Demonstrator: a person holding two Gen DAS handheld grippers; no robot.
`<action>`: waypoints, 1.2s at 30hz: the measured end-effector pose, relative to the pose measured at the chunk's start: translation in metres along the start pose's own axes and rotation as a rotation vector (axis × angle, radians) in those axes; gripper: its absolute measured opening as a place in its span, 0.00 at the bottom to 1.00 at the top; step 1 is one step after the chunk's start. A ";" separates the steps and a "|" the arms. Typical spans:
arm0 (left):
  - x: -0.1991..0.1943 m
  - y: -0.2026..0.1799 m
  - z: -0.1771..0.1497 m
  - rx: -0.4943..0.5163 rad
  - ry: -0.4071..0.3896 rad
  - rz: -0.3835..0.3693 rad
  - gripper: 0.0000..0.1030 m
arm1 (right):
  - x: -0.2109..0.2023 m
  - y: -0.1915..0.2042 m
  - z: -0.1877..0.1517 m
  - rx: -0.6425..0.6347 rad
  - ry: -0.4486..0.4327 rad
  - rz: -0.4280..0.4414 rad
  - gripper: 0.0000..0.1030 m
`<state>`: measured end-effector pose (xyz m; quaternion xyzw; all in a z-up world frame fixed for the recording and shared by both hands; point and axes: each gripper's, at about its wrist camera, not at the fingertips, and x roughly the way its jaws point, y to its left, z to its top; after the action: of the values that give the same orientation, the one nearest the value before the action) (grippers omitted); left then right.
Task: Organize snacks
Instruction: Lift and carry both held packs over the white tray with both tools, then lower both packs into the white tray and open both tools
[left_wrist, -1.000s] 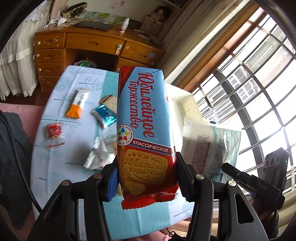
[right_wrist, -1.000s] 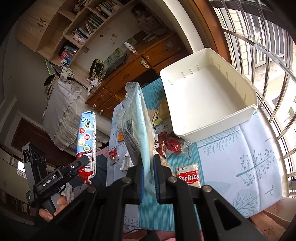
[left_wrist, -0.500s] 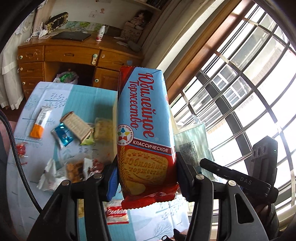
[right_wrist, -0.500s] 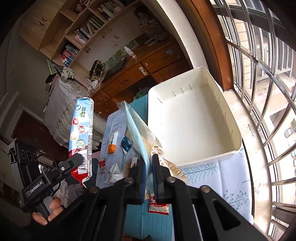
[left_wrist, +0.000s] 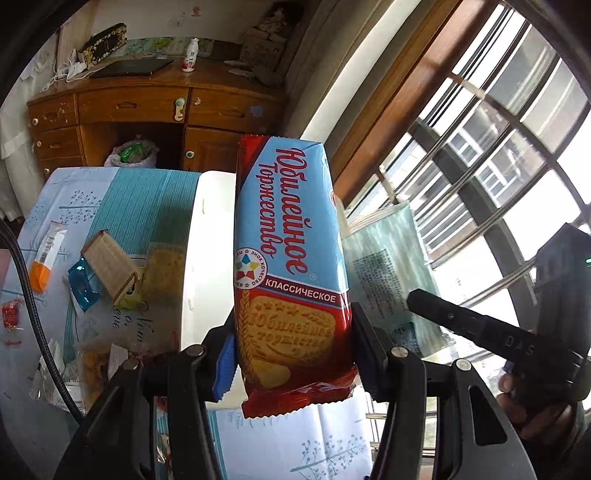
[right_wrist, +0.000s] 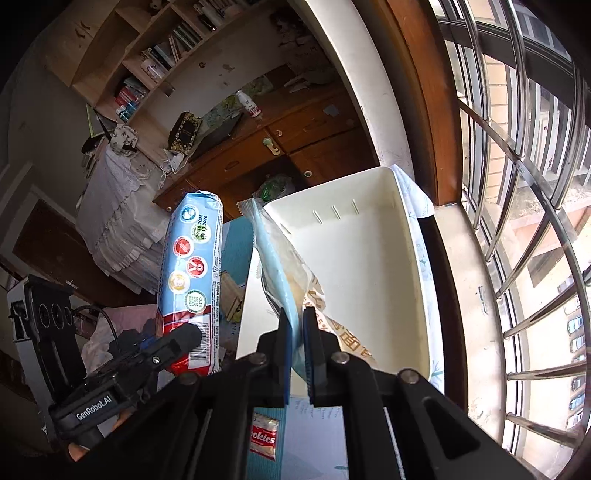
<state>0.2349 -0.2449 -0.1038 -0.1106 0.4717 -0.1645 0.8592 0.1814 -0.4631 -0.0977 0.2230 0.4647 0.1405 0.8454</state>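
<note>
biscuit pack (left_wrist: 291, 273): "Юбилейное Торжество", "КЛАССИЧЕСКОЕ" | left gripper (right_wrist: 122, 387): "GenRobot.AI" | small packet (right_wrist: 263, 435): "ookies"

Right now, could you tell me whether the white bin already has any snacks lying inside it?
No, the white bin shows only a bare floor and walls in the right wrist view.

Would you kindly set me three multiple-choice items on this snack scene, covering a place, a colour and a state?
1. Where is the white bin?
A. on the floor
B. on the table by the window
C. on the desk

2. The biscuit pack is mainly:
A. blue and red
B. green
C. yellow

3. The right gripper is:
A. wide open
B. empty
C. shut on a thin bag

Answers:
1 B, it stands on the blue tablecloth beside the window bars.
2 A, blue top, red bottom.
3 C, the bag sits pinched between its jaws.
</note>
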 end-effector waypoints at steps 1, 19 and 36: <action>0.006 -0.003 0.001 0.009 0.005 0.018 0.51 | 0.002 -0.003 0.003 -0.003 0.003 -0.004 0.06; 0.010 -0.005 0.000 -0.030 -0.002 0.126 0.68 | 0.018 -0.042 0.002 0.042 0.056 0.025 0.32; -0.057 0.038 -0.051 -0.055 -0.006 0.252 0.68 | 0.013 -0.017 -0.044 0.022 0.046 0.008 0.33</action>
<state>0.1701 -0.1892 -0.0999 -0.0745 0.4835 -0.0420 0.8712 0.1514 -0.4615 -0.1367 0.2310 0.4845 0.1437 0.8314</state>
